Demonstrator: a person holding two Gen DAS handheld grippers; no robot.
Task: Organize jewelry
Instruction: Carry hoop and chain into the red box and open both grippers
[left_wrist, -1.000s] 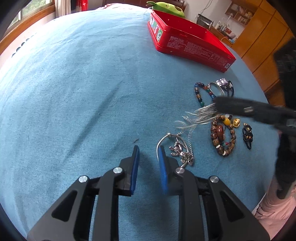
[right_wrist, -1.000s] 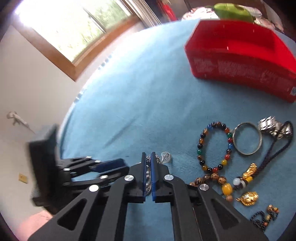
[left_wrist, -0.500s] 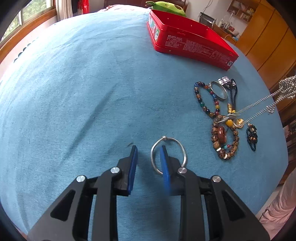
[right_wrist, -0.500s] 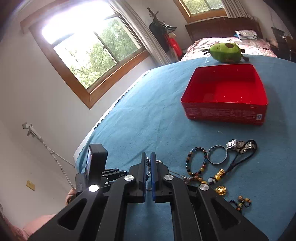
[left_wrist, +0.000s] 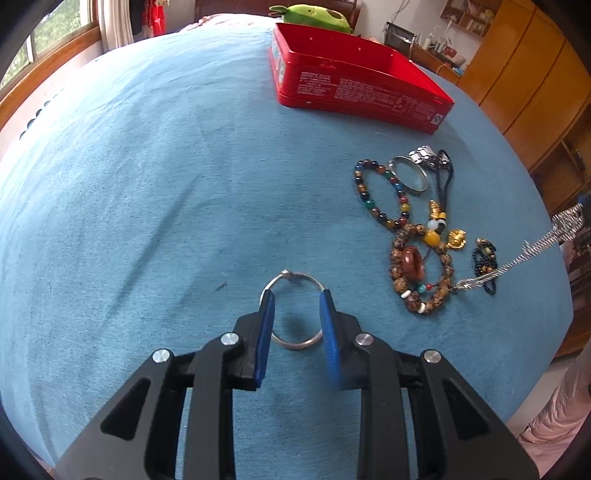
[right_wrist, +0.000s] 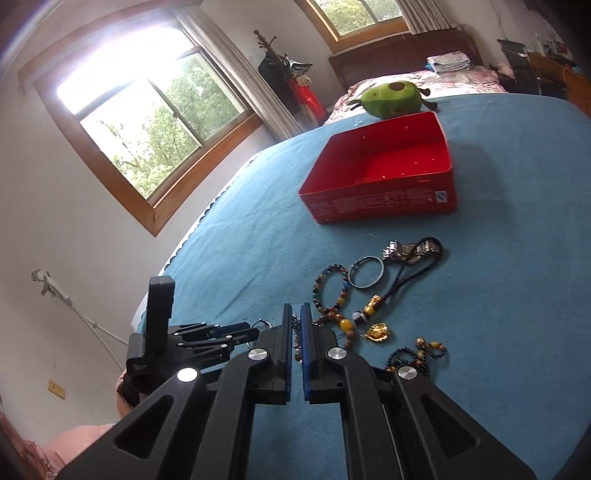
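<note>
Presently: two grippers over jewelry on blue cloth.
Left gripper (left_wrist: 295, 301) low, fingers wide, straddling silver ring (left_wrist: 293, 312); right gripper (right_wrist: 295, 314) raised, pinching chain (right_wrist: 295, 332).

Left claw (left_wrist: 297, 306): jaws parted, blue pads facing each other across a clear gap, held low and level. Right claw (right_wrist: 295, 325): raised higher, jaws nearly closed, pinching a silver chain (left_wrist: 532, 251) between the pads.
</note>
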